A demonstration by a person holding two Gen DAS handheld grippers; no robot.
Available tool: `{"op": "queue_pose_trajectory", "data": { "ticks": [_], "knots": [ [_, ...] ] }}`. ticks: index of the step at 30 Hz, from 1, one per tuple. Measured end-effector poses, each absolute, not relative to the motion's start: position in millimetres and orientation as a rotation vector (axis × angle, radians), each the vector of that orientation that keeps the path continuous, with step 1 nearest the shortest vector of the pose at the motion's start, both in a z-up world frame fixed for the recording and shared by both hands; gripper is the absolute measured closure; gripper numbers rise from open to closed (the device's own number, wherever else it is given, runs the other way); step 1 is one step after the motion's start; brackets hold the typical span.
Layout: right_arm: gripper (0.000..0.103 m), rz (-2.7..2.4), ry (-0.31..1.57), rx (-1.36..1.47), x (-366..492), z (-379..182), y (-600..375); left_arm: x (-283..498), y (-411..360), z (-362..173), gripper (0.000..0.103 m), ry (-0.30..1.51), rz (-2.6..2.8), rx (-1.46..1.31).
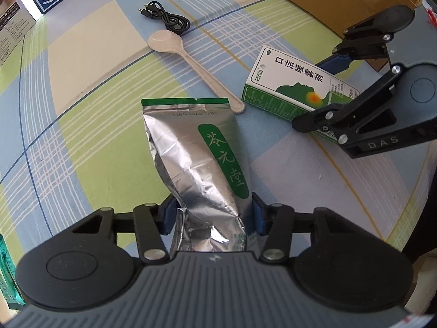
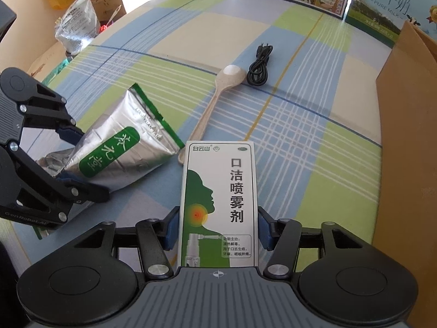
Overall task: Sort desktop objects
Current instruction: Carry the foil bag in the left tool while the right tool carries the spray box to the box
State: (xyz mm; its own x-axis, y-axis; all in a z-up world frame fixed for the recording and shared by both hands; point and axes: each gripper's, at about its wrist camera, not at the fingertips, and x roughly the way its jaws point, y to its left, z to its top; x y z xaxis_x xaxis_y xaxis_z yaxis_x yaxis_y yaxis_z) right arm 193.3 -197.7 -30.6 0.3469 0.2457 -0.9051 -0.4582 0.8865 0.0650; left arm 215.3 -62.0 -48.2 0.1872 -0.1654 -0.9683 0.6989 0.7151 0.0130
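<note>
On the checked tablecloth [image 1: 90, 87], both grippers point steeply down, each with one item between its fingers.

Left gripper [image 1: 210, 218]: its blue pads sit against the two sides of the silver foil pouch's lower end, which is creased between them; it holds the pouch.

Silver foil pouch [image 1: 196, 158]: between the left gripper's fingers, its green-edged top reaching away from the gripper toward the spoon's handle tip; from the right gripper it lies to the left, tilted.

Right gripper [image 2: 218, 227]: its blue pads stand at the two long edges of the spray box, narrowed to the box's width; whether they press on it or only touch it cannot be told.

Spray box [image 2: 218, 205]: white and green, lying flat, lengthwise between the right gripper's fingers, printed face up; from the left gripper it is ahead and to the right.

Spoon [image 2: 215, 101]: beige, ahead of both grippers, its handle end just beside the pouch's top corner and the far end of the box.

Black cable [image 2: 259, 65]: coiled, just beyond the spoon's bowl.

Brown cardboard [image 2: 404, 87]: at the right gripper's far right.

Milk cartons [image 2: 382, 2]: along the far table edge.
</note>
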Motion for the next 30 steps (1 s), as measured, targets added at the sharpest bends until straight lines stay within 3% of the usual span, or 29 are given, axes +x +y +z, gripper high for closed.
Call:
{"op": "queue_pose_trajectory", "data": {
  "ticks": [13,30],
  "knots": [
    [0.050,0.424,1.080,-0.167,182,-13,-205,204,-64,-15,0.057,1.224,-0.610,0.488],
    [0.050,0.399,0.957,-0.143,157,51,-212,172,-66,36,0.057,1.153,-0.547,0.431]
  ]
}}
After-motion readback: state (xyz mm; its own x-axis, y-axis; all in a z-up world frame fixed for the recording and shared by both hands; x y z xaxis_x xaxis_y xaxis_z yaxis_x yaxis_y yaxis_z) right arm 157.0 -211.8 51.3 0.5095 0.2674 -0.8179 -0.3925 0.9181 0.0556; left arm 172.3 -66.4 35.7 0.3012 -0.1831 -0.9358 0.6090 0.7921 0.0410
